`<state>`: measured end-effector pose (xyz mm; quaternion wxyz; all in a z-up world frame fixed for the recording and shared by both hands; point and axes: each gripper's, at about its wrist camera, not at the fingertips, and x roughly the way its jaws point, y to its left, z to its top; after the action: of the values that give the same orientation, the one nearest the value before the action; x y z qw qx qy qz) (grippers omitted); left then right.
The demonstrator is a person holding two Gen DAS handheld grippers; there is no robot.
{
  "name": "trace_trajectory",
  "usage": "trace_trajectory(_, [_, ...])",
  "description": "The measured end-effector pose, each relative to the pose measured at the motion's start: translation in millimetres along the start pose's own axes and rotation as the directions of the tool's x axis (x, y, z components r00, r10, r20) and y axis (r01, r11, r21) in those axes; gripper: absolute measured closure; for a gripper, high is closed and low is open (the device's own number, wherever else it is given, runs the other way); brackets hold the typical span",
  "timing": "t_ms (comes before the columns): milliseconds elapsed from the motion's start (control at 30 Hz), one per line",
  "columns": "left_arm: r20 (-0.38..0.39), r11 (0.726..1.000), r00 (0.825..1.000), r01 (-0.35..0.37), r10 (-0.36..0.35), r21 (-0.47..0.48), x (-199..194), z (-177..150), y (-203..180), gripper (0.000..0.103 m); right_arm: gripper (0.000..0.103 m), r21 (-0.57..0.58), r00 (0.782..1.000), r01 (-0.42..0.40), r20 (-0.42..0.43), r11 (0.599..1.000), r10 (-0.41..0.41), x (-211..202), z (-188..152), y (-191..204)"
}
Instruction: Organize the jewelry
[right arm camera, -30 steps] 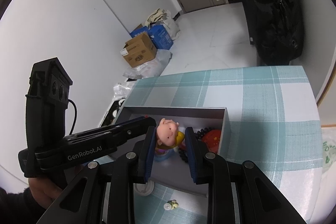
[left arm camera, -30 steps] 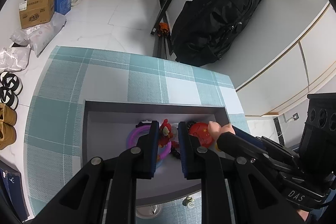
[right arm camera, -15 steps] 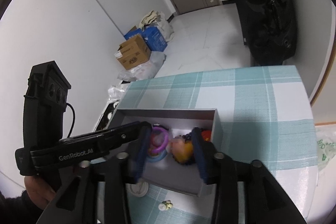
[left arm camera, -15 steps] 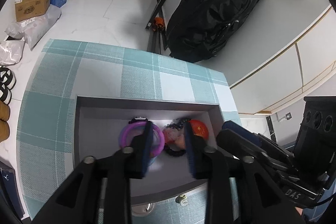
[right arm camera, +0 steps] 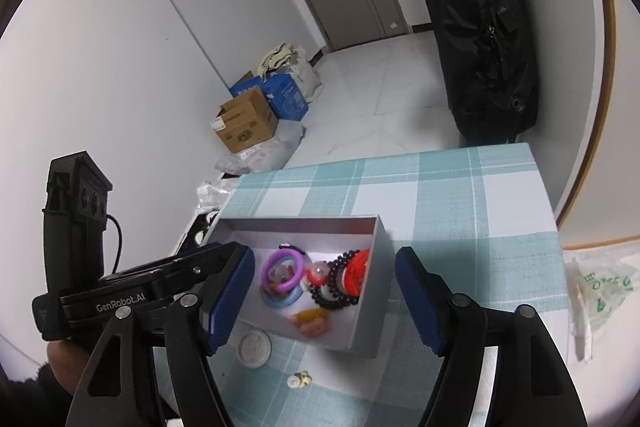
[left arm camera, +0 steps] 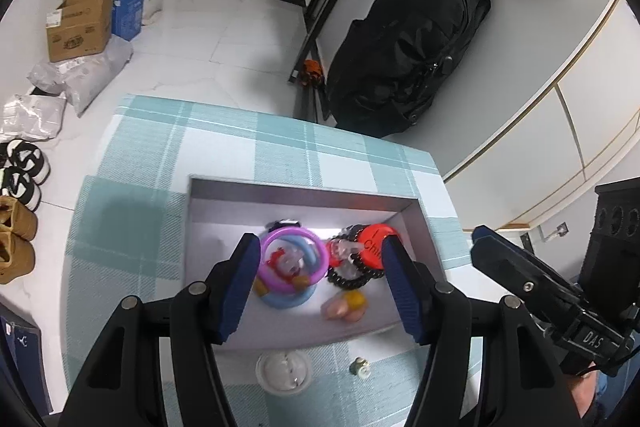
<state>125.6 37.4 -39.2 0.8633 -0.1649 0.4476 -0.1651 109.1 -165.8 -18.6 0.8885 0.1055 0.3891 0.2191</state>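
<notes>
Released since a second ago, the pig figurine [right arm camera: 311, 323] lies sideways in the grey box [right arm camera: 370, 311], long axis running three-to-nine. Both hand-held grippers, left [left arm camera: 320, 285] and right [right arm camera: 324, 301], hover spread above it, the figurine toward six o'clock.

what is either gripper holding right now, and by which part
Nothing. The left gripper and right gripper both hang open above the grey box, and the pig figure lies loose inside it.

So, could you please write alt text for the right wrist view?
The open right gripper hovers over a grey box holding a purple ring, black bead bracelet and pig figure; the box sits on a teal checked tablecloth.
</notes>
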Motion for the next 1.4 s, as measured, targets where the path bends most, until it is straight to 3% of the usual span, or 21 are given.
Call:
trace_trajectory(233, [0.075, 0.997, 0.995, -0.072, 0.069, 0.039, -23, -17, -1, 0.043, 0.018, -0.057, 0.999, 0.006, 0.041, 0.998, -0.004, -15, -13, 12])
trace_trajectory(300, [0.082, 0.995, 0.993, -0.092, 0.089, 0.034, -27, -22, 2, 0.037, 0.018, -0.068, 0.999, 0.007, 0.043, 0.998, -0.004, -18, -17, 15])
trace_trajectory(667, [0.100, 0.988, 0.983, -0.154, 0.151, 0.019, -39, -43, 12, 0.034, 0.009, -0.140, 0.999, 0.035, 0.028, 0.990, -0.031, -27, -46, 29])
trace_trajectory(767, [0.102, 0.976, 0.972, -0.215, 0.211, 0.032, -38, -49, 12, 0.034, 0.009, -0.153, 1.000, 0.029, -0.003, 0.988, -0.030, -24, -53, 33])
trace_trajectory(1033, [0.120, 0.972, 0.967, -0.230, 0.224, 0.041, -49, -59, 11, 0.033, 0.009, -0.158, 0.993, 0.028, -0.108, 0.987, -0.046, -4, -75, 32])
trace_trajectory(1400, [0.084, 0.969, 0.968, -0.241, 0.236, 0.049, -51, -69, 22, 0.032, 0.011, -0.190, 0.969, 0.067, -0.223, 0.980, -0.109, 33, -93, 32])
